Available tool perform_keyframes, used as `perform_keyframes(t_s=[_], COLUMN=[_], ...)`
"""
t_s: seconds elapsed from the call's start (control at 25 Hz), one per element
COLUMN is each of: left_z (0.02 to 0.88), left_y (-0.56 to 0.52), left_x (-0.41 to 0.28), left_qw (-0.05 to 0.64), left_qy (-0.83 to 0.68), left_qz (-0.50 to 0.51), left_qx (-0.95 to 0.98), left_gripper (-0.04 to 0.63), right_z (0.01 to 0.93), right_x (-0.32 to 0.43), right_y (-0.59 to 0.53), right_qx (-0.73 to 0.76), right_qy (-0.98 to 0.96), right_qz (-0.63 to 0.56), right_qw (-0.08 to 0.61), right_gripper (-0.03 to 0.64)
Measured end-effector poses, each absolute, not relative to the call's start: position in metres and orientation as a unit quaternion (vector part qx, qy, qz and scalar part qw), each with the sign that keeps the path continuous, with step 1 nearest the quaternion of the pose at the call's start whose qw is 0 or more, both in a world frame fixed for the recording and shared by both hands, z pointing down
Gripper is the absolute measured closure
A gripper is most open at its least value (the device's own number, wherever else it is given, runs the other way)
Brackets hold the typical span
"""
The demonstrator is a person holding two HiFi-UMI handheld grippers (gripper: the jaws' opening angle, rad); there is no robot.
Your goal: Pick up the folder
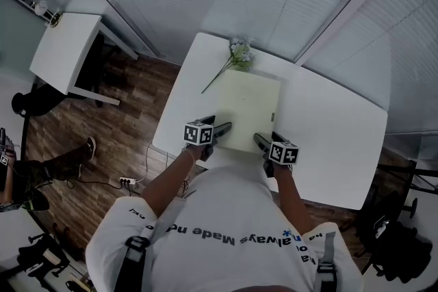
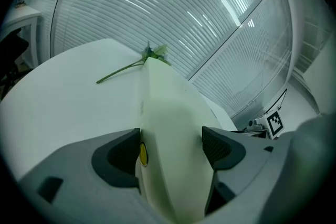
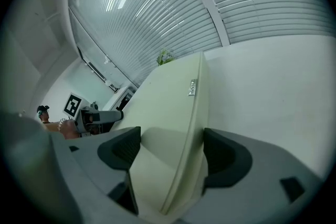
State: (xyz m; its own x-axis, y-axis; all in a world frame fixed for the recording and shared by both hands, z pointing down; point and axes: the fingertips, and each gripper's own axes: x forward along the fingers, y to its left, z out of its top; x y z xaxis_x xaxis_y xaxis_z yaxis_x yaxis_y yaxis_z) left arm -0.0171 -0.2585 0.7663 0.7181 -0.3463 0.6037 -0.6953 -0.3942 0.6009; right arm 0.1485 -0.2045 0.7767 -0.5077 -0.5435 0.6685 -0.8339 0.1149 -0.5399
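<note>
The white worktop (image 1: 328, 140) carries the pale folder (image 1: 248, 109) at its middle. The folder's long axis runs from the worktop's near edge toward its far edge, where a flower sprig (image 1: 236, 58) lies. The left tongs (image 1: 222, 128) and right tongs (image 1: 260, 140) each clamp a near corner of the folder, with the forearms parallel and equally close.

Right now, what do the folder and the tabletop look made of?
The folder: pale cream, matte, likely plastic or coated card. Its cover bows smoothly in the left gripper view, and a small metallic-looking tab sits near its edge. The tabletop: white, smooth, faint sheen, probably laminate, though I can't confirm.
</note>
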Motion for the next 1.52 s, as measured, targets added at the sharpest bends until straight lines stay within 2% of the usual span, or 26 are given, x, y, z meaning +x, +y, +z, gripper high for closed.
perform_keyframes(t_s=[0.72,1.52], left_z=[0.748,0.695], left_y=[-0.263,-0.274], left_x=[-0.016,-0.016], left_qw=[0.404,0.365], left_qy=[-0.334,-0.354], left_qz=[0.215,0.175], left_qx=[0.824,0.843], left_gripper=[0.261,0.261], right_z=[0.763,0.707], right_x=[0.149,0.151], right_y=[-0.208,-0.222], right_qx=[0.476,0.49], right_qy=[-0.731,-0.761], right_qz=[0.46,0.393], right_qw=[0.167,0.162], right_gripper=[0.293,0.293])
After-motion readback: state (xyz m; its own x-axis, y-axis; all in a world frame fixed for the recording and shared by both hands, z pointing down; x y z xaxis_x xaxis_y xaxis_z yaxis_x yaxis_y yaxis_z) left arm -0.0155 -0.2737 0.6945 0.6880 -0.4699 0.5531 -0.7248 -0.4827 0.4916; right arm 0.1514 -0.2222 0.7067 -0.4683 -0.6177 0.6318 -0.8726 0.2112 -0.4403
